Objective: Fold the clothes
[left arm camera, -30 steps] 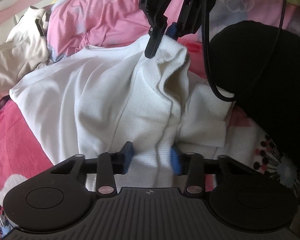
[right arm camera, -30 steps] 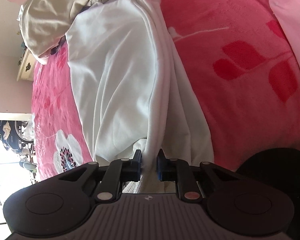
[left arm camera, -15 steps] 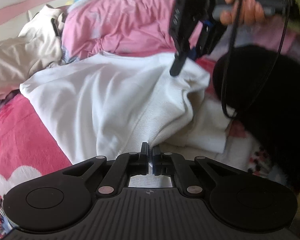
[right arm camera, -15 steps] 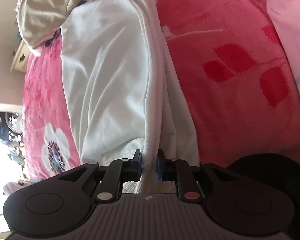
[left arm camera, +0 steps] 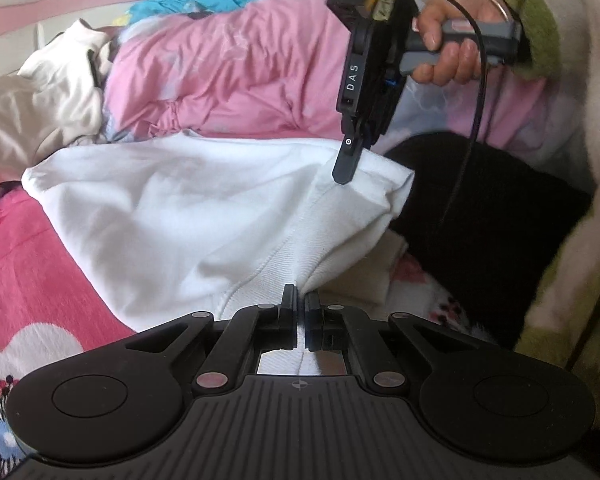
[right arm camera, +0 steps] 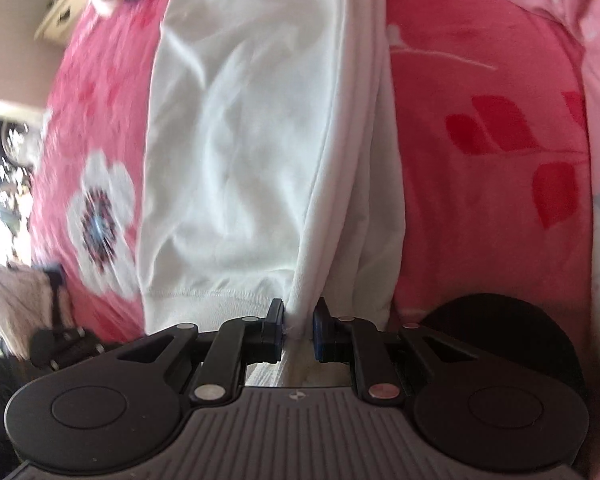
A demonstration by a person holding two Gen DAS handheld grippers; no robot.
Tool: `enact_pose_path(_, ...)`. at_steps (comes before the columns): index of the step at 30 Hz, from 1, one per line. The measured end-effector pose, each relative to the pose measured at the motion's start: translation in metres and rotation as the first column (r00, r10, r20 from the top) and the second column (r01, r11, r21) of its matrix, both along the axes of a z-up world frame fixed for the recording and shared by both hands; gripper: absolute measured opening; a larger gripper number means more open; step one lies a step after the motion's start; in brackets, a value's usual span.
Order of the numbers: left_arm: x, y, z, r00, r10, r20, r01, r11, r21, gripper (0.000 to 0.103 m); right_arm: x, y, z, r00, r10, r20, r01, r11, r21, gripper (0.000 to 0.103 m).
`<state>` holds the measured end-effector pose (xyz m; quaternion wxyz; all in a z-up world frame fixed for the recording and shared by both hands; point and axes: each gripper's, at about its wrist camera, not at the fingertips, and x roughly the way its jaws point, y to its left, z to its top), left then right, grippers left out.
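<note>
1. Tongs, left: jaws nearly closed, pinching a ribbed edge of the white garment right at the tips.
2. Right tongs: narrow gap between the jaws, a bunched ridge of the same white cloth clamped in it. Seen from the left wrist view, the right tongs come down onto the garment's far corner, gripped by a hand with a green cuff.
3. Garment lies on the bed, on a red-pink flowered blanket. Long axis runs straight away from the right tongs; from the left tongs it spreads ahead and to the left.
4. Both tongs hold one end of the cloth, near each other; the free end lies farthest from both. Layered edges beside the right tongs suggest it is already doubled lengthwise, though blur makes this uncertain.
5. Beyond: pink quilt, cream clothes, dark fabric.
6. Writing: "DAS" on the right tongs' body.
</note>
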<state>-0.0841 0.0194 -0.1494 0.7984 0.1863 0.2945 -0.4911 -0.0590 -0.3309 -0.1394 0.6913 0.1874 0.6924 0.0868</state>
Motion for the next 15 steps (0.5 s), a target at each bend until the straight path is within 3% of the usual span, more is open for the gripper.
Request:
enact_pose_path(7, -0.008, -0.007, -0.012, 0.998, -0.063, 0.002, 0.063, 0.997, 0.046, 0.001, 0.000, 0.022, -0.016, 0.992, 0.124, -0.018, -0.125, 0.983, -0.132, 0.015)
enact_pose_path(12, -0.004, -0.013, -0.021, 0.996, -0.082, -0.017, 0.083, 0.994, 0.069, 0.001, 0.001, 0.040, -0.019, 0.975, 0.222, -0.023, -0.221, 0.946, -0.237, 0.017)
enact_pose_path(15, -0.005, -0.014, -0.024, 0.997, -0.072, -0.035, 0.075, 0.993, 0.086, 0.004, -0.002, 0.052, -0.020, 0.960, 0.281, -0.009, -0.269, 0.910, -0.314, 0.026)
